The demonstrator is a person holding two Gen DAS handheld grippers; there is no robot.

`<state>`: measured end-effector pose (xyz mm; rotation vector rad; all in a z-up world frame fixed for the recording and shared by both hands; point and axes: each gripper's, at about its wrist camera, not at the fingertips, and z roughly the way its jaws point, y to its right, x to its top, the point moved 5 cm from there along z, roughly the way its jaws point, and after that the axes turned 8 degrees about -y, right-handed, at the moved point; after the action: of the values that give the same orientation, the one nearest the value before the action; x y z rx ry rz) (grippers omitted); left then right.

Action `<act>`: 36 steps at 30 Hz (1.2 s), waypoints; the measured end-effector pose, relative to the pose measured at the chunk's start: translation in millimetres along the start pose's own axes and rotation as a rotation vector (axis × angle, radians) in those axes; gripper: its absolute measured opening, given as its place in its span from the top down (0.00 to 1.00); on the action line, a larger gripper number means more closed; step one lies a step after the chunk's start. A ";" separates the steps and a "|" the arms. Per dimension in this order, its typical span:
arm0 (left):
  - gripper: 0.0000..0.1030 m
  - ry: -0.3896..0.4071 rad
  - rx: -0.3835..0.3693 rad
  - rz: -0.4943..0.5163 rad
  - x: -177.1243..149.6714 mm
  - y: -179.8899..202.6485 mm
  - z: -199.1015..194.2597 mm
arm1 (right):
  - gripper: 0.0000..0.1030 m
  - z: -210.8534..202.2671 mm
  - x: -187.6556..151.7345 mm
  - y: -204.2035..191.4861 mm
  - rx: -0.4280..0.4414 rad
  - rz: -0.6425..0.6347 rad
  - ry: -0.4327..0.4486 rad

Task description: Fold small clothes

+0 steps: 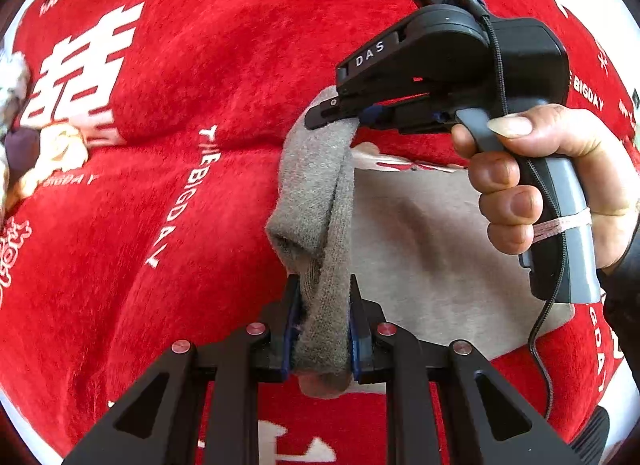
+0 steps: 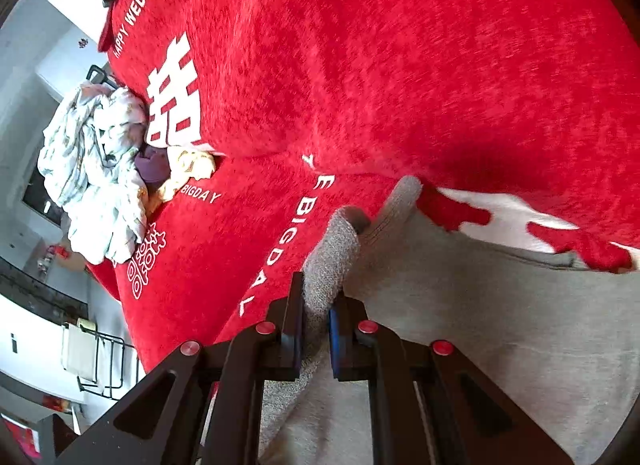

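1. Far left of the left wrist view: pile of small clothes (image 1: 24, 137), white, purple and yellow, lying on the red blanket (image 1: 180, 193); same pile at left of the right wrist view (image 2: 108, 169), at the blanket's edge, well apart from both grippers.
2. Centre left of both views: white lettering "THE BIGDAY" and a large white double character printed across the blanket (image 2: 400, 85).
3. Bottom centre of the left wrist view: left gripper (image 1: 322, 329) clamped on a bunched edge of the grey garment (image 1: 316, 225), cloth filling the gap between the blue-padded fingers (image 1: 292, 325).
4. Centre to upper right of the left wrist view: grey edge lifted in a band from the left gripper toward the right gripper (image 1: 332, 113), pinched there too; rest of the garment spread flat on the blanket beneath.
5. Right of the left wrist view: hand (image 1: 540, 181) wrapped around the grey handle.
6. Bottom centre of the right wrist view: right gripper (image 2: 316, 317) closed on a grey fold (image 2: 332, 261), garment body extending flat to the lower right.
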<state>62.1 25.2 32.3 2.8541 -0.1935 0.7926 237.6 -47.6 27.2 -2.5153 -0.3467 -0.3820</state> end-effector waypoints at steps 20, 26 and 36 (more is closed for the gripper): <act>0.79 -0.070 0.167 0.127 17.1 131.3 12.4 | 0.90 -79.8 -34.7 92.4 0.080 0.078 0.098; 0.79 -0.091 0.210 0.177 17.1 167.9 23.4 | 0.90 -94.4 -38.2 110.5 0.078 0.014 0.080; 0.84 -0.098 0.199 0.260 17.0 223.3 24.3 | 0.90 -119.7 -53.7 149.3 0.093 -0.006 0.101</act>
<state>50.7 -199.1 49.9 3.1005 -0.5376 0.7543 213.0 -244.8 30.6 -2.3954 -0.3243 -0.4821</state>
